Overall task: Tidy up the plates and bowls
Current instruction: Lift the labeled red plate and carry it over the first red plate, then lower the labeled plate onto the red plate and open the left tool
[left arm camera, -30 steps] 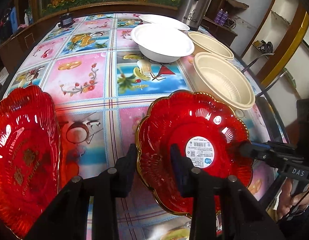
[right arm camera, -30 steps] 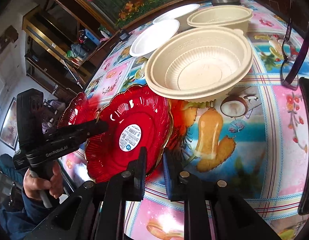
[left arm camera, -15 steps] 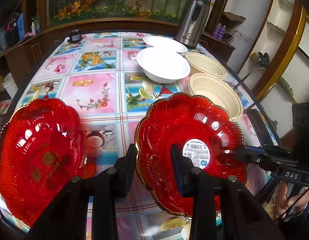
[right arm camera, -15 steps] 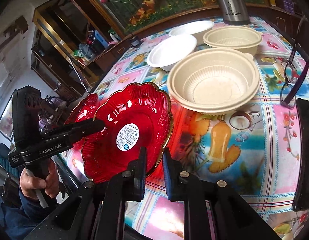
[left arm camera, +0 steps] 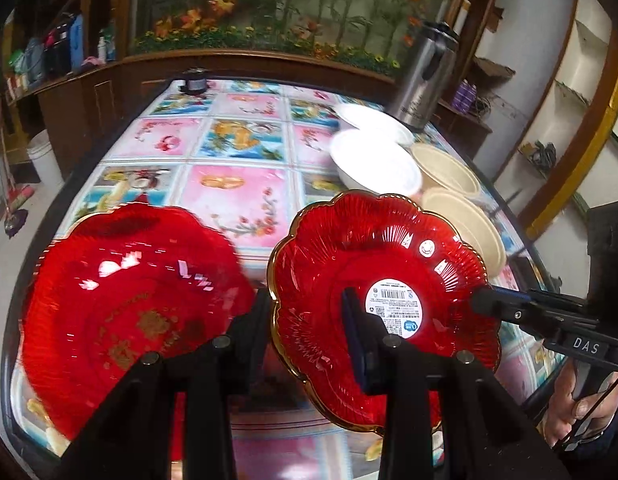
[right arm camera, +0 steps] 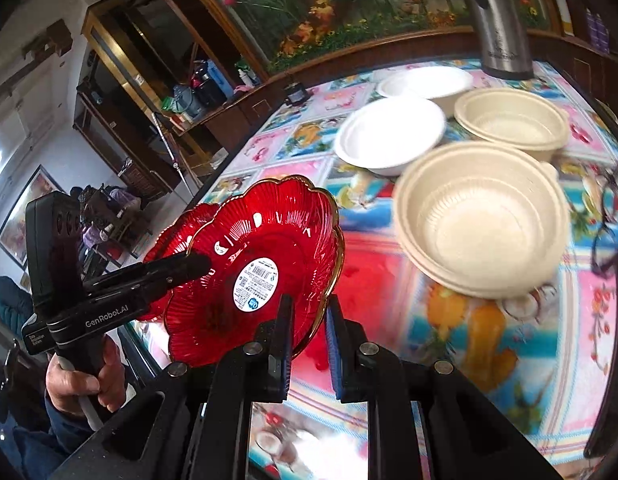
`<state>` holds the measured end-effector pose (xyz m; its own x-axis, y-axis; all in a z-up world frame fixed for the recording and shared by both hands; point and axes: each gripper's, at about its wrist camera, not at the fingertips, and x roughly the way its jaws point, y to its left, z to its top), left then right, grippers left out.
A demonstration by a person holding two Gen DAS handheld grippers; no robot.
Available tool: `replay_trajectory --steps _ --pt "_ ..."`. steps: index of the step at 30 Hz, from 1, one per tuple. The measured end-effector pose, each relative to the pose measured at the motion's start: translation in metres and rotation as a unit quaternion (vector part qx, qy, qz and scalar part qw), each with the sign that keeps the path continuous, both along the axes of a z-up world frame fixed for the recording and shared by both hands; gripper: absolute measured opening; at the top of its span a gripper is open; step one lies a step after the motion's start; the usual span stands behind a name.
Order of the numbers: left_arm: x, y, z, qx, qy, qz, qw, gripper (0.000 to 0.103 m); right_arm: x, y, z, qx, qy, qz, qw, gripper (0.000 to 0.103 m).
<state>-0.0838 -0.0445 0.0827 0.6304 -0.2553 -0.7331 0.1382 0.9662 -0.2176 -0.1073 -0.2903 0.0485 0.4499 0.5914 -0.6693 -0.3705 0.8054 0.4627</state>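
A red scalloped plate (left arm camera: 389, 256) with a gold rim and a white barcode sticker hangs tilted above the table, held from both sides. My left gripper (left arm camera: 309, 328) is shut on its near left rim, and my right gripper (right arm camera: 309, 336) is shut on the opposite rim. The plate (right arm camera: 261, 248) shows in the right wrist view too, with the left gripper (right arm camera: 201, 264) clamped at its far edge. A second red plate (left arm camera: 129, 312) lies on the table to the left, partly hidden behind the held plate (right arm camera: 169, 236) in the right wrist view.
Two white bowls (right arm camera: 389, 136) (right arm camera: 425, 80) and two beige bowls (right arm camera: 485, 220) (right arm camera: 513, 120) stand on the patterned table (left arm camera: 237, 184). A steel kettle (left arm camera: 425, 76) is at the back, with eyeglasses (right arm camera: 605, 220) near the right edge. A hand (right arm camera: 81, 376) grips the left handle.
Both grippers have risen with the stickered red plate between them, so it now hangs higher over the table. More of the second red plate shows at the left.
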Motion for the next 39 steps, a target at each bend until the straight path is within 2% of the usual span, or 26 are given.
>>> replay_trajectory --steps 13,22,31,33,35,38,39 --pt "-0.017 0.099 0.009 -0.025 -0.017 0.107 0.9938 0.036 0.026 0.104 0.014 -0.005 -0.009 0.077 0.997 0.017" --pt "-0.023 0.149 -0.011 -0.046 0.002 0.156 0.9868 0.036 0.041 0.168 -0.007 -0.032 0.011 0.115 0.993 0.017" --pt "-0.015 0.169 -0.029 -0.057 0.025 0.175 0.9827 0.036 0.055 0.194 -0.03 -0.046 0.043 0.129 0.99 0.021" --pt "-0.014 0.172 -0.032 -0.067 0.03 0.175 0.9818 0.036 0.056 0.199 -0.03 -0.048 0.042 0.132 0.989 0.025" --pt "-0.014 0.173 -0.034 -0.071 0.035 0.173 0.9818 0.036 0.056 0.203 -0.029 -0.043 0.047 0.142 0.988 0.045" --pt "-0.014 0.172 -0.035 -0.074 0.038 0.172 0.9816 0.04 0.051 0.212 -0.025 -0.052 0.039 0.153 0.986 0.063" --pt "-0.014 0.172 -0.035 -0.075 0.038 0.173 0.9814 0.045 0.05 0.214 -0.024 -0.058 0.037 0.155 0.986 0.066"
